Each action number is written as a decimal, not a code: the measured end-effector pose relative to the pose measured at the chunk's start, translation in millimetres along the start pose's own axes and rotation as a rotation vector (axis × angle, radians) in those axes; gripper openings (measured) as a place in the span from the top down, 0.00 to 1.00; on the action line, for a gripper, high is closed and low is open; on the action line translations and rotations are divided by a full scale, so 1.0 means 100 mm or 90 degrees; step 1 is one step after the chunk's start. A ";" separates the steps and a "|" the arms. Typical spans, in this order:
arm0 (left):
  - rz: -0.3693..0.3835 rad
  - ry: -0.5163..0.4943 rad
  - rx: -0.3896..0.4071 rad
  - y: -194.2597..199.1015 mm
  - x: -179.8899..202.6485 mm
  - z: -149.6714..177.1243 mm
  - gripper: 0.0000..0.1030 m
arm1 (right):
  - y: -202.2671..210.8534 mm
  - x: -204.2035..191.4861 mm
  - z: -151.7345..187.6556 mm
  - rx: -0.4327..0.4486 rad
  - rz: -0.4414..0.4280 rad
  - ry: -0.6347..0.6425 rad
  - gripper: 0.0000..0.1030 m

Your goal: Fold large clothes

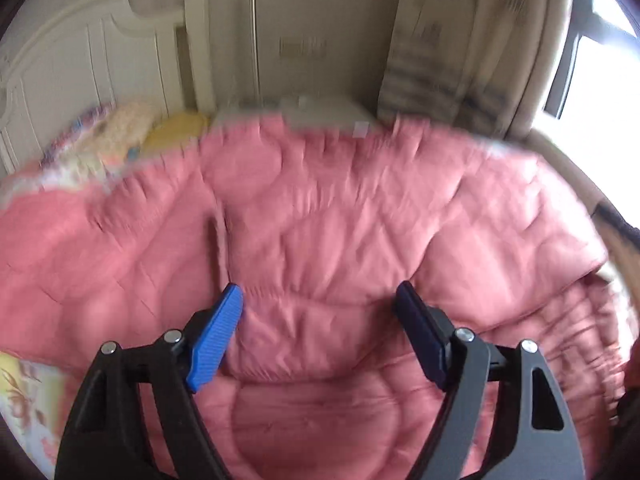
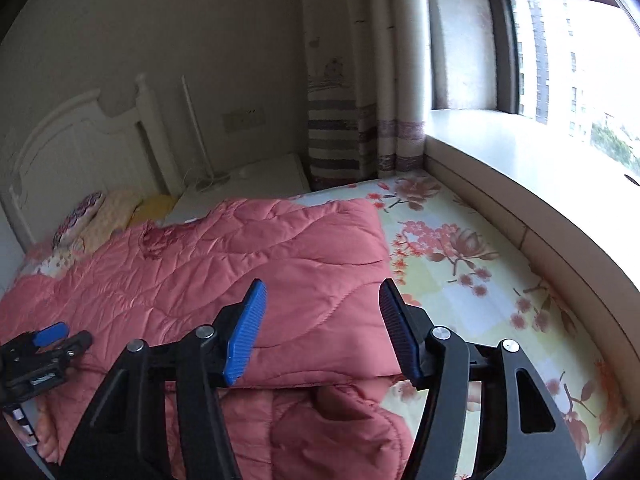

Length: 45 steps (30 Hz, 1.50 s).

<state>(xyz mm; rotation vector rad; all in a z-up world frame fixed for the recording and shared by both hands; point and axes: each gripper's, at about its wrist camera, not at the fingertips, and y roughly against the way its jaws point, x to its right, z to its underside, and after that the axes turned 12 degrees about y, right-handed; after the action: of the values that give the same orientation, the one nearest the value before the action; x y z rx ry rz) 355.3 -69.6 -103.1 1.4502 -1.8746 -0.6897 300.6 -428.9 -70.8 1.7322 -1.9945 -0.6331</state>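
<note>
A large pink quilted padded coat (image 2: 256, 264) lies spread on the bed, with a folded layer on top and a lower part hanging toward me. It fills the left wrist view (image 1: 340, 220), which is blurred. My left gripper (image 1: 320, 312) is open and empty, hovering just above the coat's middle. It also shows at the left edge of the right wrist view (image 2: 56, 336). My right gripper (image 2: 320, 312) is open and empty, above the coat's right edge near the front fold.
The bed has a floral sheet (image 2: 460, 264) bare to the right of the coat. A wide window sill (image 2: 520, 168) runs along the right. A white headboard (image 2: 72, 140), pillows (image 2: 100, 216), a white nightstand (image 2: 248, 184) and striped curtains (image 2: 352, 120) stand at the far end.
</note>
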 end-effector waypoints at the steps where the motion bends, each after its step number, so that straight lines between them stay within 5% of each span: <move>1: 0.014 0.010 -0.025 -0.07 -0.05 -0.01 0.23 | -0.06 -0.07 -0.02 -0.019 -0.002 0.019 0.44; 5: 0.031 0.041 -0.045 -0.12 -0.17 -0.05 0.02 | -0.55 -0.15 0.15 -0.148 -0.010 0.055 0.43; 10: 0.030 0.040 -0.041 -0.11 -0.18 -0.05 0.02 | -0.45 -0.14 0.01 -0.157 -0.013 0.057 0.43; 16: 0.026 0.037 -0.042 -0.12 -0.15 -0.05 0.02 | -0.52 -0.03 -0.46 -0.090 0.016 0.067 0.43; 20: 0.027 0.038 -0.041 -0.12 -0.15 -0.06 0.02 | -1.19 0.08 -0.33 -0.224 0.007 0.082 0.42; 27: 0.016 0.033 -0.041 -0.13 -0.14 -0.06 0.02 | -1.04 0.13 -0.62 -0.176 0.021 0.067 0.41; 31: 0.019 0.035 -0.041 -0.13 -0.15 -0.06 0.02 | -1.31 0.13 -0.81 -0.170 0.025 0.077 0.21; 34: 0.021 0.036 -0.040 -0.13 -0.15 -0.06 0.02 | -1.69 0.17 -0.69 -0.262 0.008 0.061 0.13; 38: 0.022 0.036 -0.040 -0.13 -0.15 -0.06 0.02 | -1.43 0.25 -0.70 -0.252 0.015 0.007 0.13; 40: 0.022 0.036 -0.040 -0.12 -0.16 -0.06 0.02 | -1.06 0.18 -0.69 -0.200 0.006 -0.001 0.13; 43: 0.022 0.036 -0.040 -0.12 -0.15 -0.06 0.02 | -0.56 -0.13 -0.53 -0.125 -0.018 0.077 0.10; 45: 0.021 0.036 -0.040 -0.12 -0.15 -0.06 0.02 | -0.51 -0.34 -0.35 -0.138 -0.033 0.137 0.09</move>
<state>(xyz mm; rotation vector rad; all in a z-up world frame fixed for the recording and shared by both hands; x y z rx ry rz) 370.1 -57.7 -111.4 1.3813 -1.8142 -0.6796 366.1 -403.7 -73.6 1.6492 -1.6750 -0.6253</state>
